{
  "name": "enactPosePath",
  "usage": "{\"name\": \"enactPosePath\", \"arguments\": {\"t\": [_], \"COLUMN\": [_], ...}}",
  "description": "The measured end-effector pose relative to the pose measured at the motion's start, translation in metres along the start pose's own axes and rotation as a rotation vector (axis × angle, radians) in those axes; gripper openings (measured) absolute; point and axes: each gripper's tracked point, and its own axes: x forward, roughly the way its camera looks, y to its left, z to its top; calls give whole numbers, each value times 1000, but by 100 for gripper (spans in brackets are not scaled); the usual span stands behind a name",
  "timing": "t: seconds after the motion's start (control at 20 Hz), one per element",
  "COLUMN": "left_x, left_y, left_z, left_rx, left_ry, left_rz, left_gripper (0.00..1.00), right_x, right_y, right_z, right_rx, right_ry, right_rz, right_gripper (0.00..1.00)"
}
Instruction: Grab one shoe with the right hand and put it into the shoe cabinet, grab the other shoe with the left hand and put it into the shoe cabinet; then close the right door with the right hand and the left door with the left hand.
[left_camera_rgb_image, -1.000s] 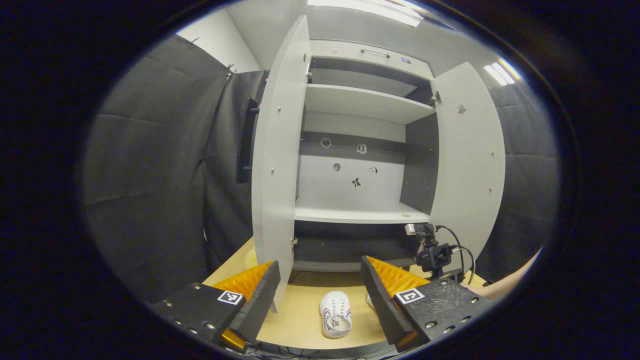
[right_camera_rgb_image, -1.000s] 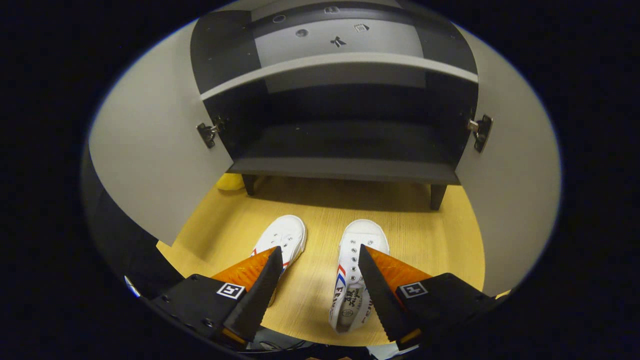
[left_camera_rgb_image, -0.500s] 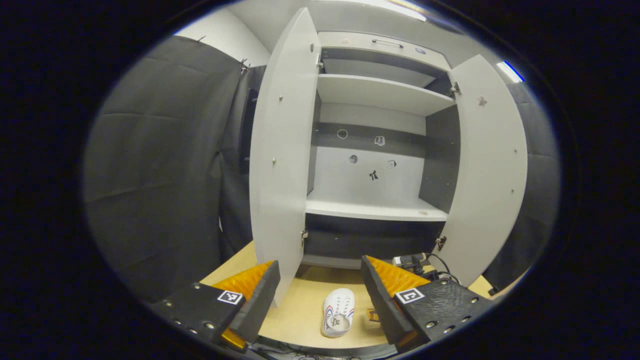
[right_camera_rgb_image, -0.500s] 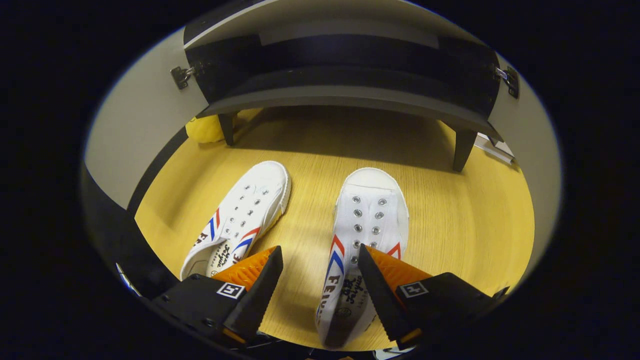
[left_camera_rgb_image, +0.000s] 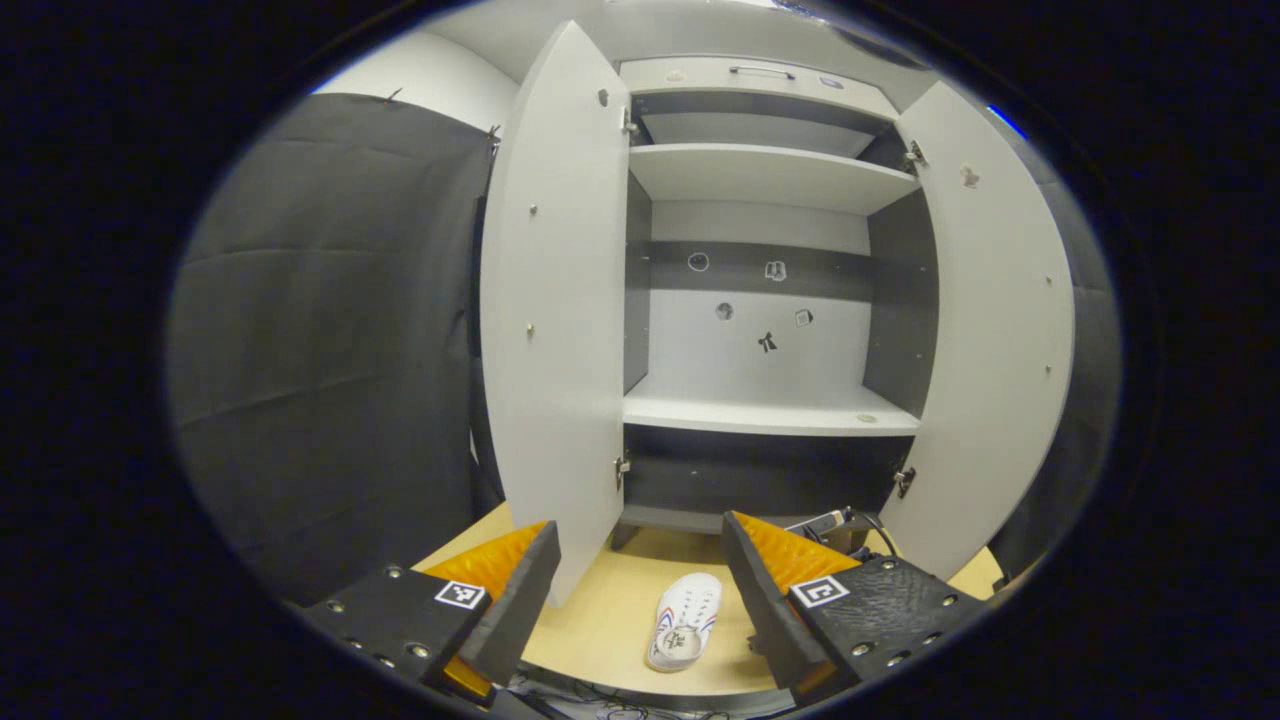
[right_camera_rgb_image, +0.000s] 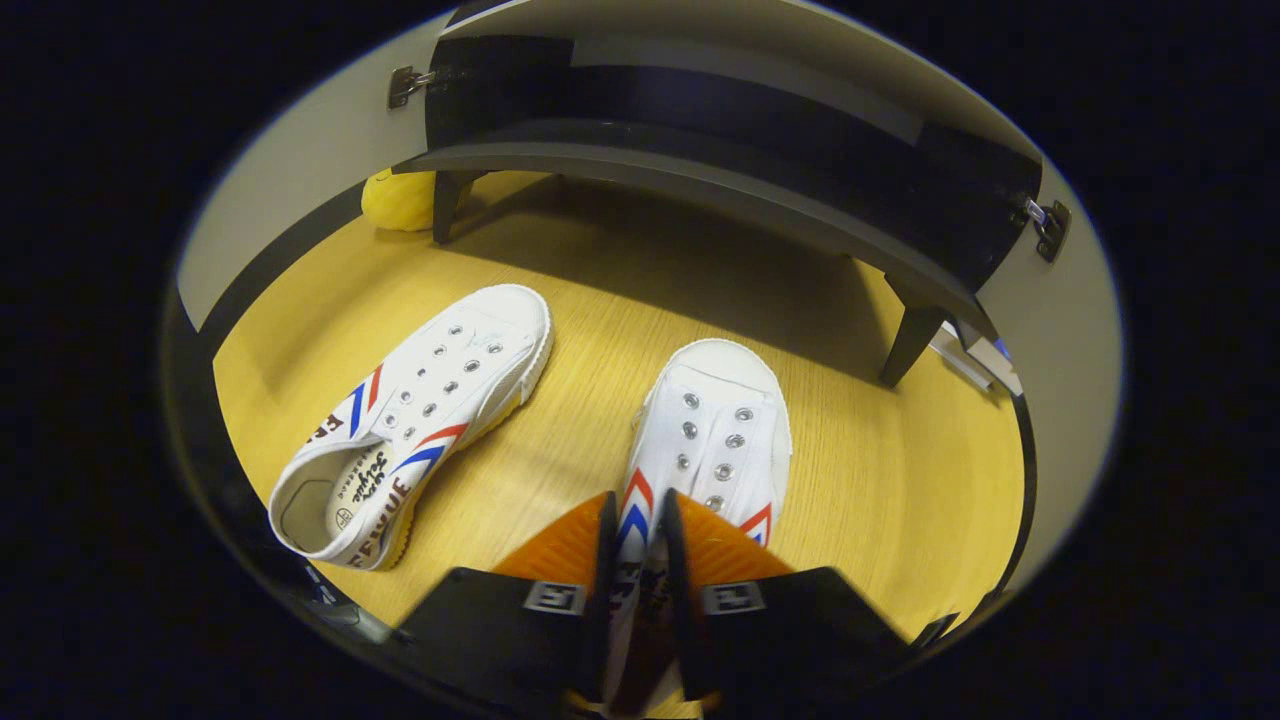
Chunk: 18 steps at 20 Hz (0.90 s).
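A: Since both doors stand swung out, where is the shoe cabinet (left_camera_rgb_image: 770, 300) placed relative to the grasped shoe?

B: It is seen straight ahead in the right gripper view, its dark bottom shelf (right_camera_rgb_image: 700, 165) raised on short legs above the wooden floor (right_camera_rgb_image: 900, 470). The right shoe (right_camera_rgb_image: 715, 440) is laid with its long axis pointing toe-first at that opening, heel toward the tool, so a lift and a forward push are judged to be called for.

A: And the tool itself?

B: The right gripper (right_camera_rgb_image: 637, 540) is clamped on the side wall of that shoe near its heel opening, the orange fingers (right_camera_rgb_image: 560, 545) drawn close with the canvas pinched between them. The left gripper (left_camera_rgb_image: 640, 570) is held spread wide, with nothing between its fingers.

A: The other shoe?

B: The left shoe (right_camera_rgb_image: 415, 420) is angled on the floor just beside the grasped one, apart from it, and is judged nearer the left hand.

A: What is offered by each view?

B: The upper white shelves (left_camera_rgb_image: 770, 410) and both open doors, left door (left_camera_rgb_image: 555, 300) and right door (left_camera_rgb_image: 1000, 320), are shown whole in the left gripper view; the grip itself is shown in the right gripper view.
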Motion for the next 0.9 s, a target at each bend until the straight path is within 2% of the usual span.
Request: {"name": "enactPosePath", "arguments": {"t": [0.1, 0.15, 0.25, 0.35, 0.55, 0.75, 0.9], "left_x": [1, 2, 8, 13, 23, 31, 36], "left_y": [-12, -18, -29, -33, -27, -16, -4], "left_z": [3, 3, 5, 8, 12, 13, 16], "left_rx": [9, 8, -13, -21, 10, 50, 66], "left_ry": [-8, -9, -15, -17, -35, -40, -59], "left_rz": [-6, -15, -48, -69, -96, -159, -205], "left_gripper": [94, 94, 94, 94, 94, 94, 94], "right_x": [11, -11, -3, -5, -20, -43, -68], "right_y": [2, 1, -2, -4, -17, -30, -37], "right_z": [0, 0, 1, -1, 9, 21, 37], "right_rx": [24, 36, 43, 43, 83, 179, 204], "right_ry": [12, 17, 37, 35, 1, -37, -93], "right_rz": [51, 76, 119, 128, 92, 52, 19], "right_gripper": [13, 5, 0, 2, 2, 2, 1]}}
